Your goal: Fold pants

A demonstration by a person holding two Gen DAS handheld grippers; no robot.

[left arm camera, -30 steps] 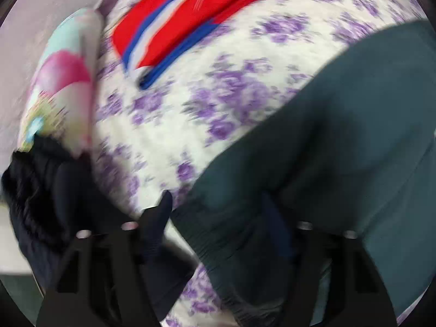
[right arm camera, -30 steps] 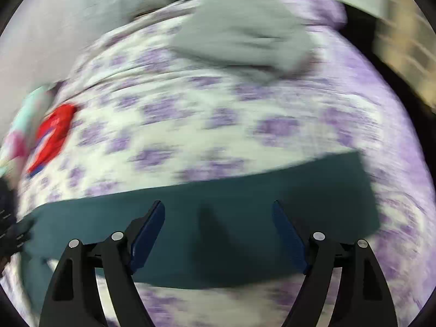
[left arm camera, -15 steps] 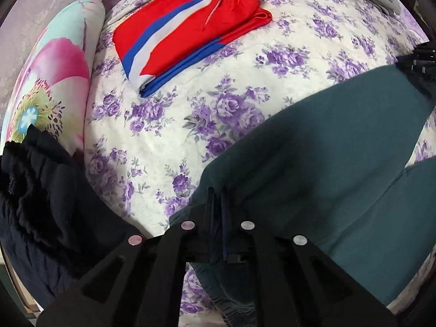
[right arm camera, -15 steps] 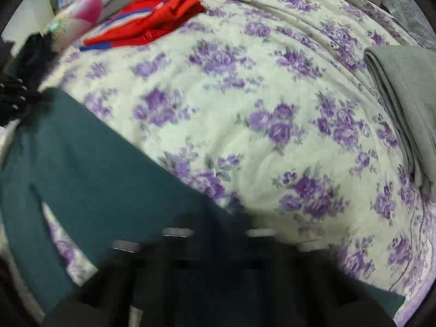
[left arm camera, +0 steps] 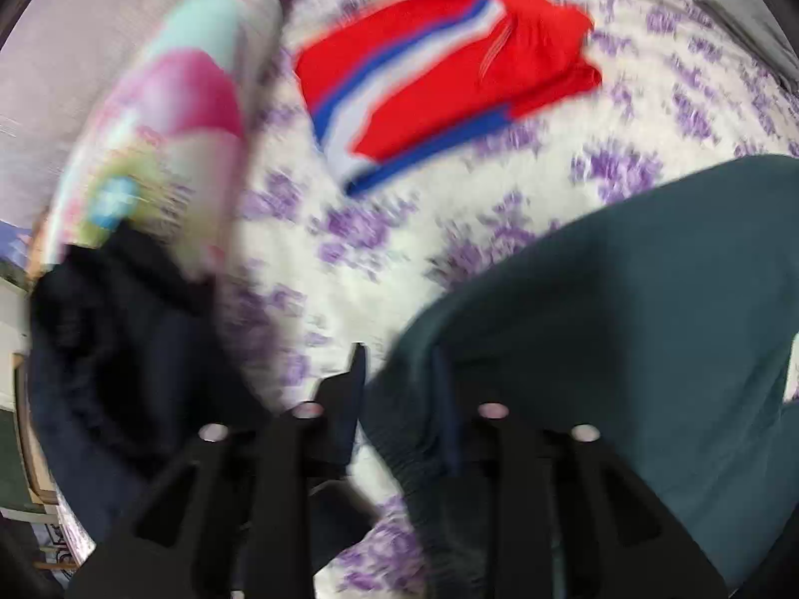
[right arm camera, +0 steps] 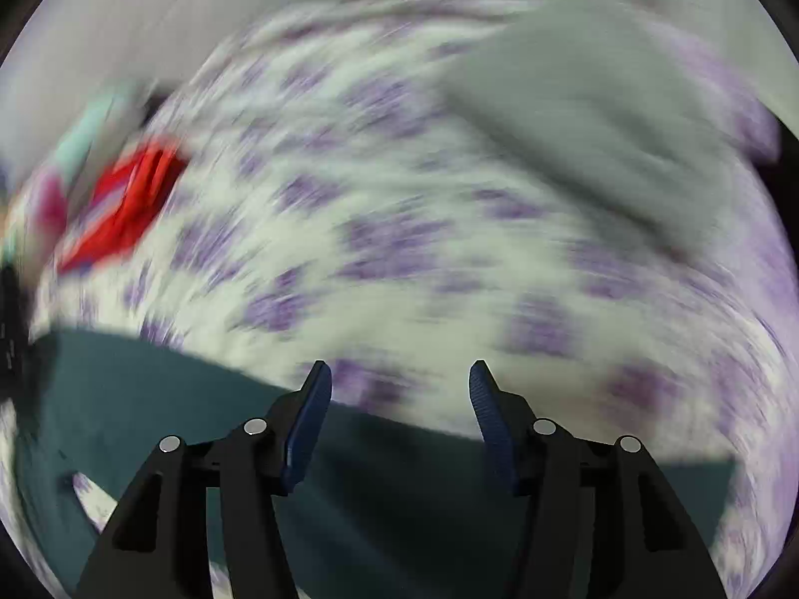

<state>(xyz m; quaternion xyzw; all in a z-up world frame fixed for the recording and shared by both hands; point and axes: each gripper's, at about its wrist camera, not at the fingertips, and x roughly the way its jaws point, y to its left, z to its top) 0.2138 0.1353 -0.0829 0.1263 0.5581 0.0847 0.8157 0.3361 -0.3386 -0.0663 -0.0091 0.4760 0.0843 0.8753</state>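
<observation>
Both jaws just popped open: left gripper let go of the teal pants hem, right gripper too. Pants lie on the floral bedspread, so that fold's probably done.

Right view motion-smeared, grey fabric perhaps folded clothing, teal pants cropped
</observation>
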